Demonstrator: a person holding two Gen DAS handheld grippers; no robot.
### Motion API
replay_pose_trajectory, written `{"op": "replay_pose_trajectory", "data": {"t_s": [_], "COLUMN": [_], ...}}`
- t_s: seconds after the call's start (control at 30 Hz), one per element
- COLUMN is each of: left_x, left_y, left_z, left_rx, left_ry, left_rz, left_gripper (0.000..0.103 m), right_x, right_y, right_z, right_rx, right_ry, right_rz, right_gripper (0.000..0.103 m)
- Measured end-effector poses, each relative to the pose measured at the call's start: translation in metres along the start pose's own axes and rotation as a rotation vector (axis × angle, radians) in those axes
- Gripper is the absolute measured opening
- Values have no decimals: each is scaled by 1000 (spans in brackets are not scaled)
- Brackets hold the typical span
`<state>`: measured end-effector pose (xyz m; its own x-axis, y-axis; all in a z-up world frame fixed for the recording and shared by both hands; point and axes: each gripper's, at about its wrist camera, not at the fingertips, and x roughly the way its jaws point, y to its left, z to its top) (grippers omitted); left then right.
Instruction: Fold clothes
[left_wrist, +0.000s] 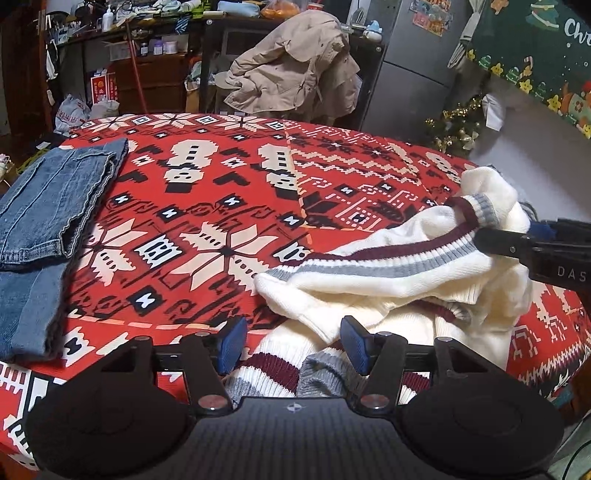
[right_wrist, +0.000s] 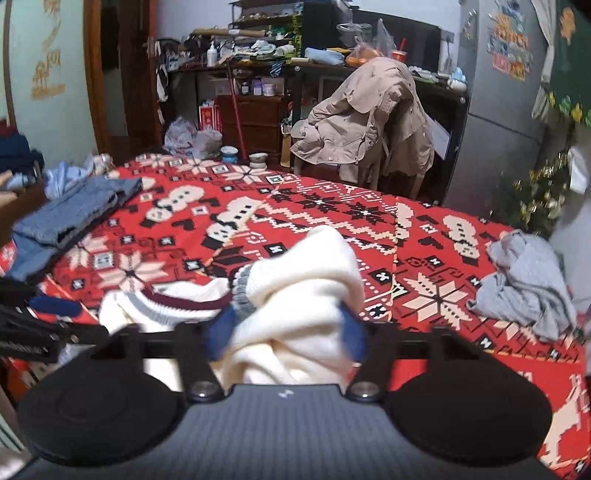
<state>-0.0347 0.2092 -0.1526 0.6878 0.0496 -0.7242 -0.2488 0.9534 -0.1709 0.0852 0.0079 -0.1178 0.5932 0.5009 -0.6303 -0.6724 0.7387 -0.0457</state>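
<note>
Right wrist view: your right hand-held gripper (right_wrist: 286, 334) squeezes white sweater (right_wrist: 295, 295); left hand-held gripper (left_wrist: 293, 345) open over sweater on red cloth (left_wrist: 207, 206).

We see a cream sweater (left_wrist: 388, 280) of ribbed knit with maroon and grey bands, soft and matt. Jeans (left_wrist: 48, 206) are rough blue denim with a frayed edge. The red cover (left_wrist: 207, 206) reads as flat printed cloth. Gripper pads (left_wrist: 232, 343) look matt blue rubber, on black plastic arms with shiny metal screws.
</note>
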Motion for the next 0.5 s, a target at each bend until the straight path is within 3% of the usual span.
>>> {"op": "replay_pose_trajectory", "data": {"t_s": [0.13, 0.27, 0.37, 0.43, 0.5], "left_x": [0, 2, 7, 13, 19], "left_y": [-2, -12, -23, -29, -35], "left_z": [3, 8, 13, 16, 20], "left_rx": [0, 16, 32, 32, 33], "left_ry": [-5, -7, -11, -5, -1], "left_rz": [-14, -75, -126, -141, -152], "left_gripper": [57, 59, 58, 48, 14], "right_x": [-10, -19, -27, -31, -35], "right_y": [-17, -52, -63, -64, -65], "right_z": [-11, -31, -44, -49, -52], "right_rx": [113, 293, 325, 324, 331], "right_ry": [-24, -20, -24, -24, -27], "right_rz": [-5, 5, 21, 27, 31], "right_gripper": [41, 40, 40, 40, 40]}}
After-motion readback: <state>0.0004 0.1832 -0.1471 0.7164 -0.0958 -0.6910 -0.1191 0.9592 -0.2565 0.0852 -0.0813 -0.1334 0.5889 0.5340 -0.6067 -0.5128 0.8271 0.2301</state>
